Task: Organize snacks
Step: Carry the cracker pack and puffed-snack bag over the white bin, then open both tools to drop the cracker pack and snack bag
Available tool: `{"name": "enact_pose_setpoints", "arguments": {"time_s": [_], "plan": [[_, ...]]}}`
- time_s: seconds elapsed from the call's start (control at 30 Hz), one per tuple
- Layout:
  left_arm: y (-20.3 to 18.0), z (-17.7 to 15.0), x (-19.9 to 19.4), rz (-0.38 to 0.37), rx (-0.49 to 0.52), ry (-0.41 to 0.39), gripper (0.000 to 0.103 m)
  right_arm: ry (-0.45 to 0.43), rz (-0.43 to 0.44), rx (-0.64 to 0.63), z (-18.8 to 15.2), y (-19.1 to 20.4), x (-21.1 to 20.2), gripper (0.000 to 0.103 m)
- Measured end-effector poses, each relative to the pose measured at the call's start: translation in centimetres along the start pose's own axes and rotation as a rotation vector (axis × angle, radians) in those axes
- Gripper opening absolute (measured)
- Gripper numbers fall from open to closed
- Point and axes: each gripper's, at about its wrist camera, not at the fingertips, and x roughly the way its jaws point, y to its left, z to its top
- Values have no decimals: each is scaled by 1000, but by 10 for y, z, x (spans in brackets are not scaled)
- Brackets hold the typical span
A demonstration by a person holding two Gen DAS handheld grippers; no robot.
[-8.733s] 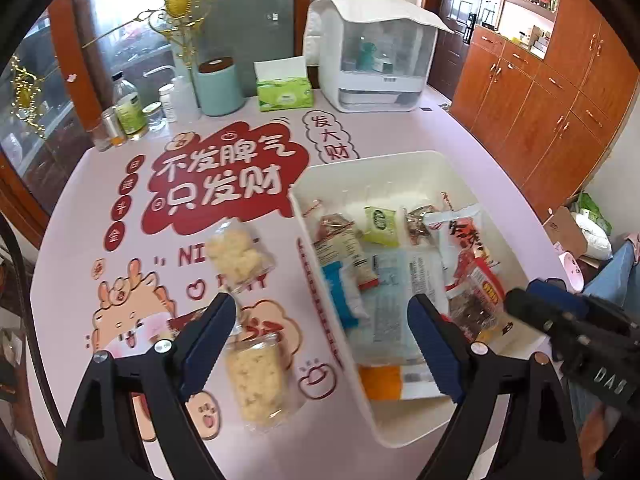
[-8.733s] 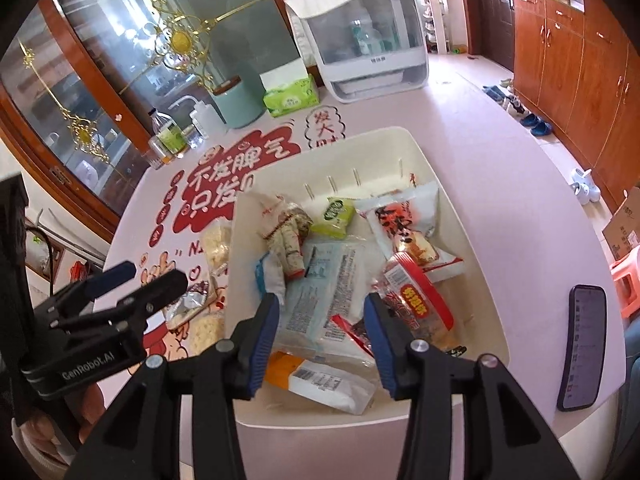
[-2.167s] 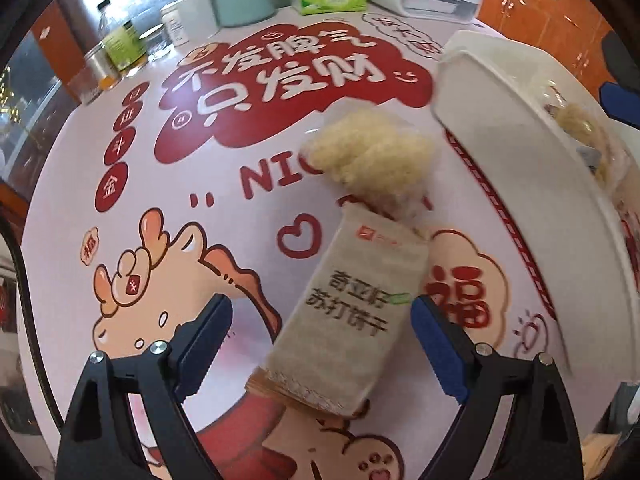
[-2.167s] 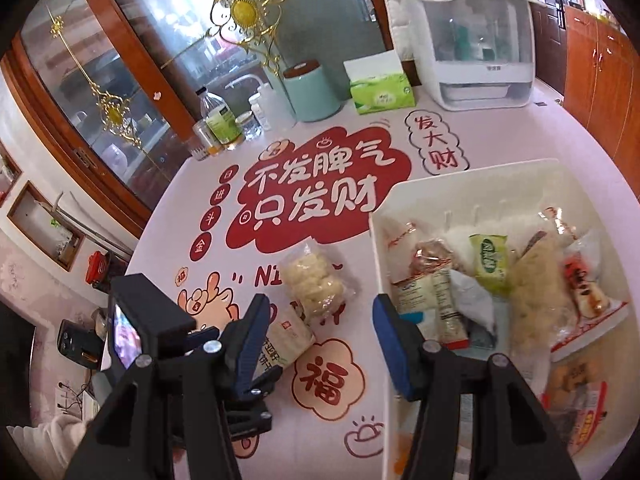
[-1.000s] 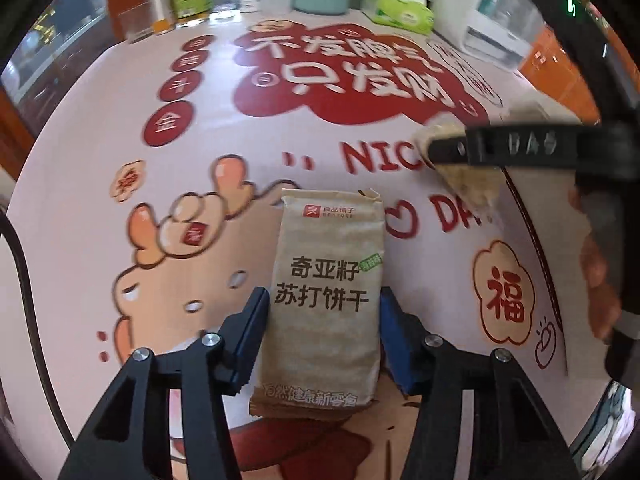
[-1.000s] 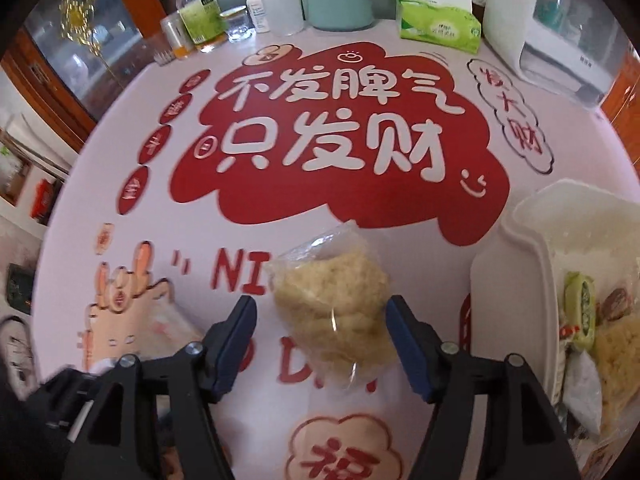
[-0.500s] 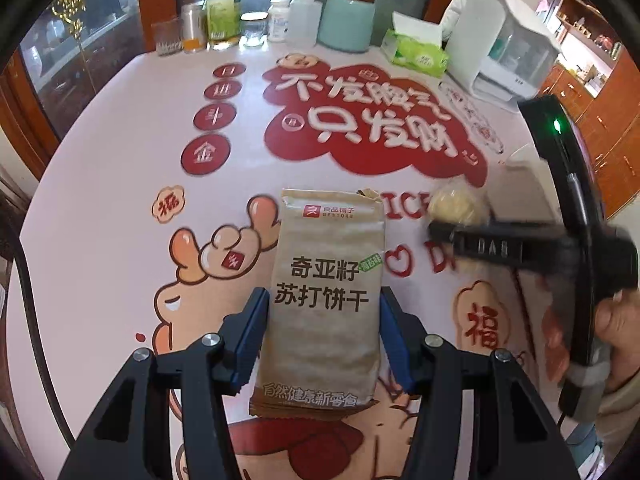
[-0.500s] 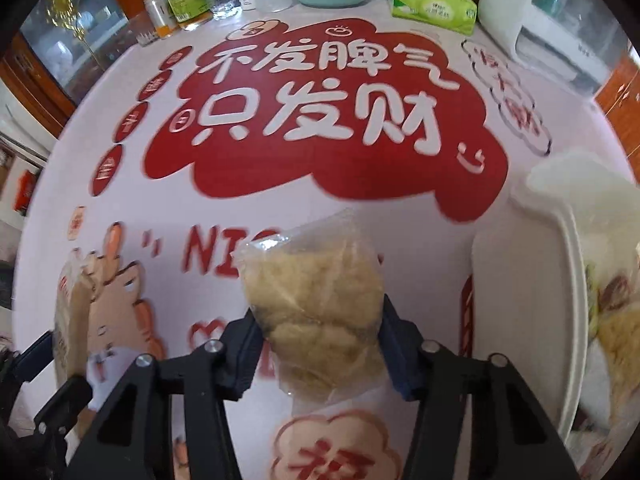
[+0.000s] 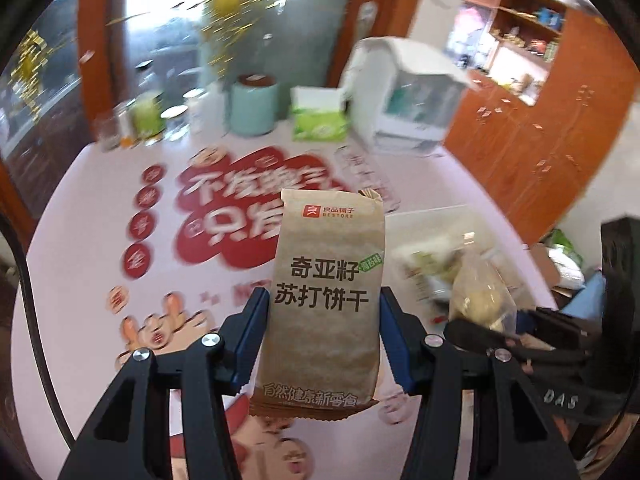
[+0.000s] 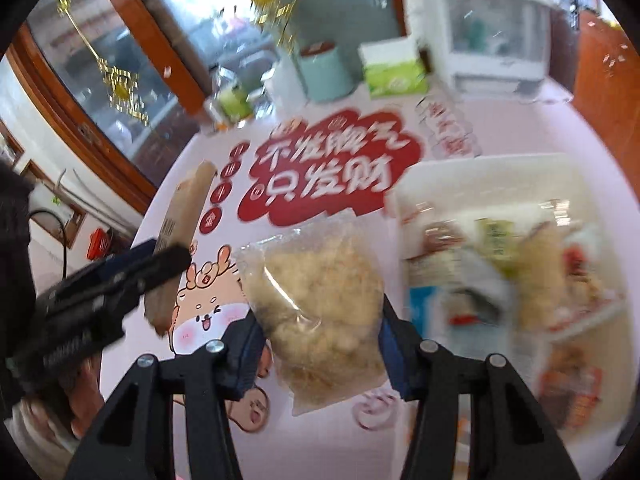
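Observation:
My left gripper (image 9: 322,330) is shut on a brown paper cracker packet (image 9: 326,280), held upright above the table. The same packet (image 10: 182,224) and the left gripper (image 10: 120,280) show at the left of the right wrist view. A clear bag of pale yellow puffed snack (image 10: 320,312) sits between the blue pads of my right gripper (image 10: 320,344), which is shut on it and lifted off the table. That bag (image 9: 478,292) also appears at the right of the left wrist view. The white bin (image 10: 492,176) with several snack packs lies to the right.
A pink table mat (image 9: 80,248) with red lettering covers the table. At its far edge stand a teal canister (image 9: 254,104), a green tissue box (image 9: 318,118), a white covered rack (image 9: 408,108) and some bottles (image 9: 146,118). Wooden cabinets (image 9: 540,136) stand to the right.
Both grippers have risen off the table with their loads. The right one closed on the clear snack bag and lifted it. Both views now look farther across the table and toward the bin.

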Motion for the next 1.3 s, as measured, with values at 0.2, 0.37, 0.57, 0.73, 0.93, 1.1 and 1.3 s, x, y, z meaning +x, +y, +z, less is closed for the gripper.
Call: {"name": "enact_pose_setpoints", "arguments": {"time_s": [0.2, 0.37, 0.57, 0.73, 0.93, 1.1, 1.3], "plan": [[-71, 24, -4, -87, 58, -16, 53, -119, -64, 52, -7, -44, -72, 52], [-125, 42, -5, -105, 104, -32, 53, -180, -98, 80, -10, -78, -113, 52], [-166, 55, 3, -97, 126, -39, 53, -213, -120, 92, -10, -103, -131, 52], [-185, 54, 10, -61, 147, -39, 63, -173, -100, 90, -6, -117, -126, 54], [-189, 47, 7, 34, 139, -99, 96, -117, -93, 50, -7, -124, -114, 65], [-181, 41, 11, 72, 98, -60, 97, -111, -82, 15, -9, -123, -112, 70], [-171, 29, 5, 132, 76, -54, 97, -124, -90, -7, -8, -124, -115, 72]]}}
